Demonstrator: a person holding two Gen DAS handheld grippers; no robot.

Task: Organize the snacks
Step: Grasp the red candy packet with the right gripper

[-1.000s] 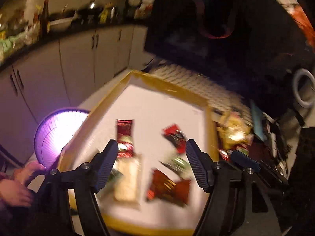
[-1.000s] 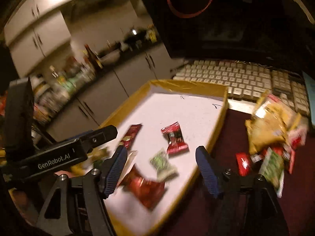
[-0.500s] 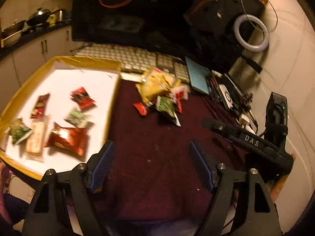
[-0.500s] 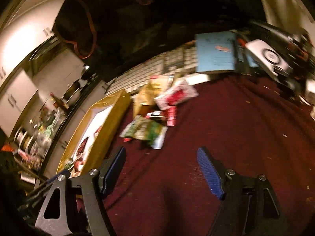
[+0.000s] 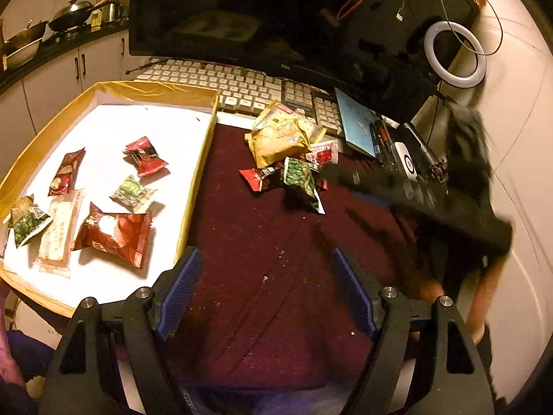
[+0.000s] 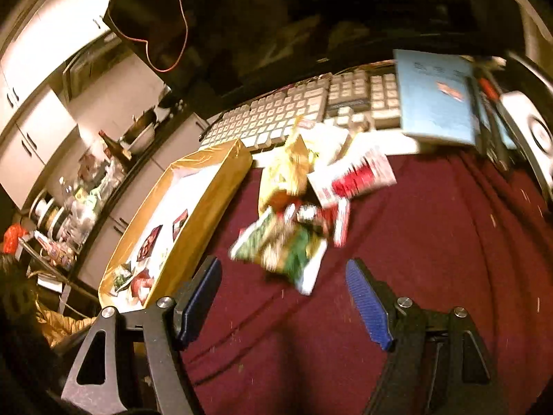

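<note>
A pile of snack packets (image 5: 288, 152) lies on the dark red cloth in front of the keyboard: a yellow bag (image 5: 278, 136), a green packet (image 5: 300, 178), red and white ones. It also shows in the right wrist view (image 6: 297, 214). A shallow tray (image 5: 198, 173) with gold rim and white floor holds several packets, among them a big red one (image 5: 114, 233). My left gripper (image 5: 264, 285) is open and empty above the cloth. My right gripper (image 6: 281, 294) is open and empty, just short of the green packet (image 6: 287, 252); it appears blurred in the left wrist view (image 5: 414, 197).
A keyboard (image 5: 242, 84) and a dark monitor (image 5: 276, 17) stand behind the pile. A blue booklet (image 5: 356, 121), pens and small devices lie at the right. A ring light (image 5: 454, 53) leans on the wall. Kitchen cabinets (image 5: 52, 79) are beyond the tray.
Both grippers swung right, from over the tray to over the red cloth. The right gripper has closed in on the snack pile. Both stayed open.
</note>
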